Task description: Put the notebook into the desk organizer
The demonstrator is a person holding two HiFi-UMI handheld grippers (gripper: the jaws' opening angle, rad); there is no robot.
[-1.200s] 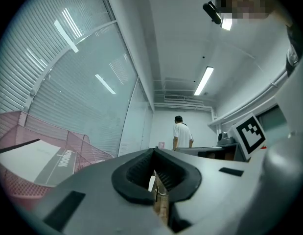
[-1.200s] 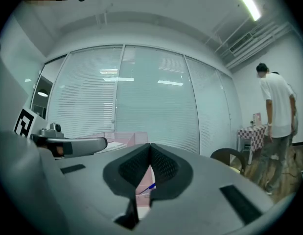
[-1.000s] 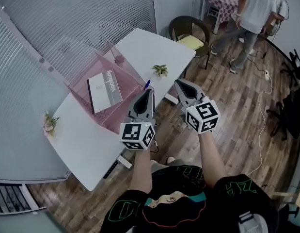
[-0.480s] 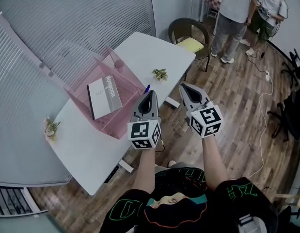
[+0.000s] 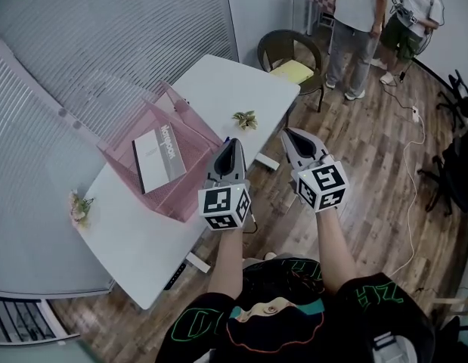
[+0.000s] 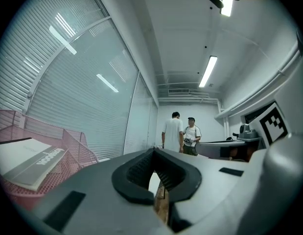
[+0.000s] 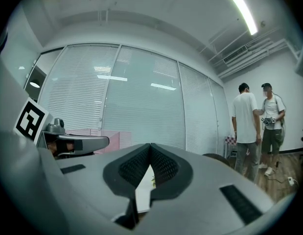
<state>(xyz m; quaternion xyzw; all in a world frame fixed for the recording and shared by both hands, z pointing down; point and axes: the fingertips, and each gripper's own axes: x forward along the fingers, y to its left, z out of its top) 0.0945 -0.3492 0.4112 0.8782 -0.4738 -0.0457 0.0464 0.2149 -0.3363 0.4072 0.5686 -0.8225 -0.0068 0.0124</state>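
The grey notebook (image 5: 156, 157) lies flat inside the pink mesh desk organizer (image 5: 190, 131) on the white table (image 5: 143, 233). My left gripper (image 5: 230, 143) is shut and holds nothing, its tip just off the table's near edge, right of the organizer. My right gripper (image 5: 288, 132) is also shut and empty, hanging over the wooden floor. In the left gripper view the notebook (image 6: 33, 161) and the organizer (image 6: 73, 138) sit low at the left, beside my shut left gripper (image 6: 153, 151). In the right gripper view my right gripper (image 7: 150, 146) is shut, with the organizer (image 7: 95, 132) far behind.
A small plant (image 5: 246, 118) and a blue pen (image 5: 227, 136) lie on the table, with a flower sprig (image 5: 79, 207) at its left end. A chair with a yellow cushion (image 5: 292, 60) stands beyond the table. Two people (image 5: 373, 21) stand at the back right. A cable (image 5: 415, 165) runs across the floor.
Both grippers stay shut and have shifted only slightly to the right. The notebook has not moved in the organizer. The people in the background have shifted position.
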